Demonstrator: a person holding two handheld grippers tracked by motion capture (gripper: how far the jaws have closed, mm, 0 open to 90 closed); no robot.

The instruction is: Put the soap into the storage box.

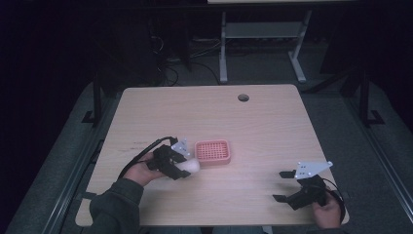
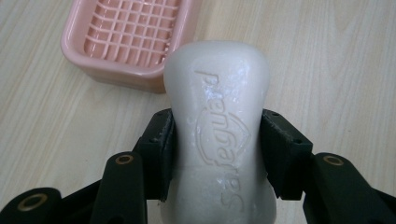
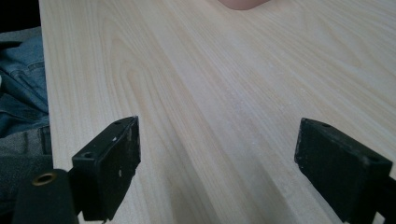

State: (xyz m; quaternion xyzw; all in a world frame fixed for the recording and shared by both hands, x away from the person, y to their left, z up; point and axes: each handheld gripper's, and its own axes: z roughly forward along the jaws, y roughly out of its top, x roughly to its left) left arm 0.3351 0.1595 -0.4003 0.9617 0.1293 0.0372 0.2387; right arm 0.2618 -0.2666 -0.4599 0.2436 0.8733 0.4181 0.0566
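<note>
The left tongs [image 2: 217, 140] are clamped across a white soap bar [image 2: 217, 116], holding it clear of the bench [image 1: 272, 122] just short of the pink soap dish [image 1: 212, 151], likely its destination; the right tongs [image 1: 282, 186] stand apart, empty.

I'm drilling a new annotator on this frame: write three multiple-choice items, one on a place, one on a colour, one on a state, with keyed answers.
1. Where is the soap dish relative to the left tool?
A. Just beyond it, near the table's middle
B. At the right edge
C. On the floor

2. What colour is the soap dish?
A. Blue
B. Pink
C. Green

3. What is the state of the right tool?
A. Shut on the soap
B. Shut on the dish
C. Open, holding nothing

Answers: 1 A, the high view shows it beside that tool; 2 B, its grid is pink; 3 C, its jaws stand apart over bare table, while the left tool clamps the white soap bar.
</note>
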